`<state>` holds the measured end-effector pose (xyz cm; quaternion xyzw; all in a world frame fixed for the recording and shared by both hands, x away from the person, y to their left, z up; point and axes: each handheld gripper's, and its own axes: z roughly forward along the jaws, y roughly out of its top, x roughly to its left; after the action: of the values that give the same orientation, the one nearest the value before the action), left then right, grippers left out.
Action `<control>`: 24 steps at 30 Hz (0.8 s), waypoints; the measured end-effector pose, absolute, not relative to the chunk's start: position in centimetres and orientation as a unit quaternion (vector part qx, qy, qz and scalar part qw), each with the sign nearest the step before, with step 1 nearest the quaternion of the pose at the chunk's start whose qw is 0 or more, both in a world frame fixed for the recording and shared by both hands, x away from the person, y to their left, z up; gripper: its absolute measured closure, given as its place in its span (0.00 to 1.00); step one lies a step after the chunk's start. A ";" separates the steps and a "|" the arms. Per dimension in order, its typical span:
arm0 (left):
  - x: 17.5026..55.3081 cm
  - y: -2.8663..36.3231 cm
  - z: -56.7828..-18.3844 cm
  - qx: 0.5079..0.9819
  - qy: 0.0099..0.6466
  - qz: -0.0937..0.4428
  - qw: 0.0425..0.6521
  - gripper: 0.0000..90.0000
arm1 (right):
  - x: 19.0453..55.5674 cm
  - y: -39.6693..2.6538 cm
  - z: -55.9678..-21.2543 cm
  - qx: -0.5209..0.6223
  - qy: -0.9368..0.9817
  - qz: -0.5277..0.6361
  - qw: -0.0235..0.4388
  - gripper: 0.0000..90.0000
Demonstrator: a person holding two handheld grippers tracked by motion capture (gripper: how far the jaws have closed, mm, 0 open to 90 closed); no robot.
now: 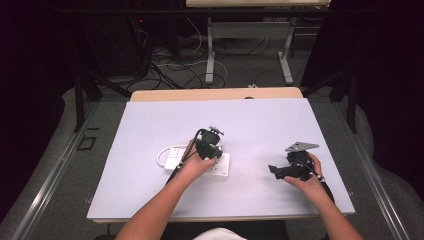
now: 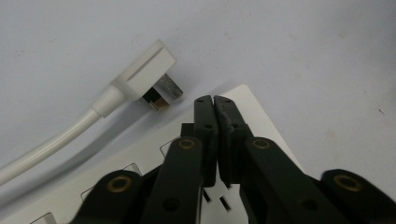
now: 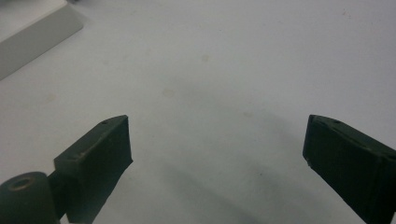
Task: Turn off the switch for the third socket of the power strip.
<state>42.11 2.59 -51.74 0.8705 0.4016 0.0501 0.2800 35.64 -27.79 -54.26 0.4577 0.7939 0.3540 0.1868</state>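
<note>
Left tool (image 2: 214, 100) pressed together, nothing between jaws, over white power strip (image 2: 261, 119) on counter (image 1: 150, 130). Loose plug (image 2: 147, 77) just beside strip's end. Right tool (image 3: 217, 154) spread wide, well apart.

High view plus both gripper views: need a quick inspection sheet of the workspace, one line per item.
Surface: white sheet over a wooden table, with faint stains in the right gripper view.
Job's things: white power strip lies flat; its white plug lies unplugged on the sheet beside the strip, prongs exposed.
Clutter: nothing seen.
Grippers: left gripper shut, empty, tips over the strip's end; right gripper open, empty, over bare sheet.
Cables: strip's white cord runs off from the plug; loose cables on the floor beyond the table.
Surroundings: dark curtains, a second table's legs behind.
</note>
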 end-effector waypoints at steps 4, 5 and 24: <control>42.0 2.4 -51.8 0.871 0.399 0.071 0.277 1.00 | 35.6 -27.8 -54.3 0.458 0.793 0.354 0.187 0.08; 42.0 2.5 -51.8 0.872 0.398 0.072 0.277 1.00 | 35.7 -27.8 -54.3 0.457 0.794 0.355 0.188 0.08; 41.9 2.3 -51.8 0.875 0.387 0.073 0.282 0.95 | 35.7 -27.9 -54.3 0.457 0.794 0.355 0.188 0.08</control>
<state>41.90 2.30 -51.78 0.8750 0.3866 0.0733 0.2819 35.70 -27.88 -54.33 0.4566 0.7938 0.3550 0.1881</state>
